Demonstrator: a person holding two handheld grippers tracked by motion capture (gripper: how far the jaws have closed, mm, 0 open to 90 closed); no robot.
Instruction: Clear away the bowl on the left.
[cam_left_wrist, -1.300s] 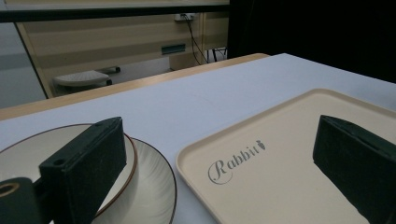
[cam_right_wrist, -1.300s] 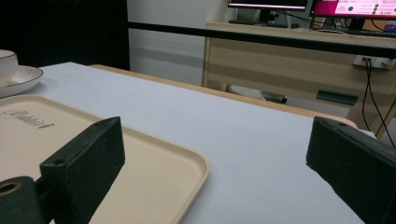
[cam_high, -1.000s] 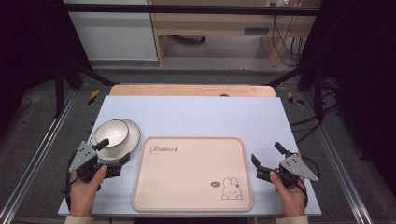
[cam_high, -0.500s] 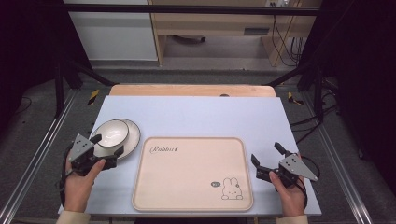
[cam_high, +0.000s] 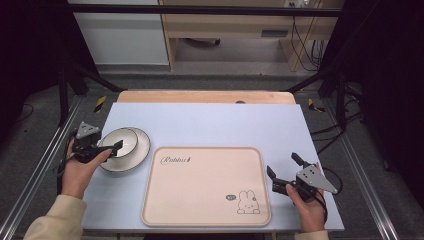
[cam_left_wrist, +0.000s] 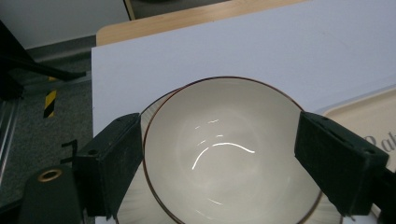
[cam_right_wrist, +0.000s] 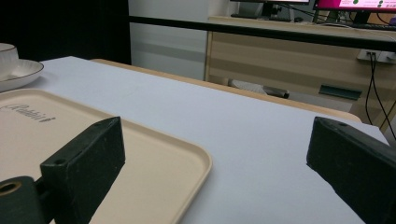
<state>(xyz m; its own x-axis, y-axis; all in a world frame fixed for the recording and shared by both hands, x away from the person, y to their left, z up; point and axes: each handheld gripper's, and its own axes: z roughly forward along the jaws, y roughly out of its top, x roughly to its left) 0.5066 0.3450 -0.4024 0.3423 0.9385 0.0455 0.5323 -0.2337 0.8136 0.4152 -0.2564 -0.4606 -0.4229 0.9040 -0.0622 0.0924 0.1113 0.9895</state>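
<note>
A white bowl (cam_high: 121, 140) with a thin brown rim stands on a white plate (cam_high: 136, 155) at the table's left side. My left gripper (cam_high: 111, 141) reaches in from the left, open. In the left gripper view the bowl (cam_left_wrist: 224, 149) sits between the two wide-spread jaws of that gripper (cam_left_wrist: 224, 126), and the plate (cam_left_wrist: 133, 205) shows beneath; whether the jaws touch the bowl is unclear. My right gripper (cam_high: 281, 163) hovers open just right of the beige tray (cam_high: 205, 185), nothing between its jaws (cam_right_wrist: 217, 140). The bowl (cam_right_wrist: 5, 52) and plate (cam_right_wrist: 21, 70) show far left there.
The tray (cam_right_wrist: 70, 140), printed with a rabbit (cam_high: 248, 201), lies front and centre on the pale blue table (cam_high: 210, 122). A wooden strip (cam_high: 205, 96) runs along the table's far edge. Black frame legs and cables stand on the floor around the table.
My left gripper has moved away from the person along the plate's left side and now points across the bowl. Bowl, plate, tray and right gripper have stayed put.
</note>
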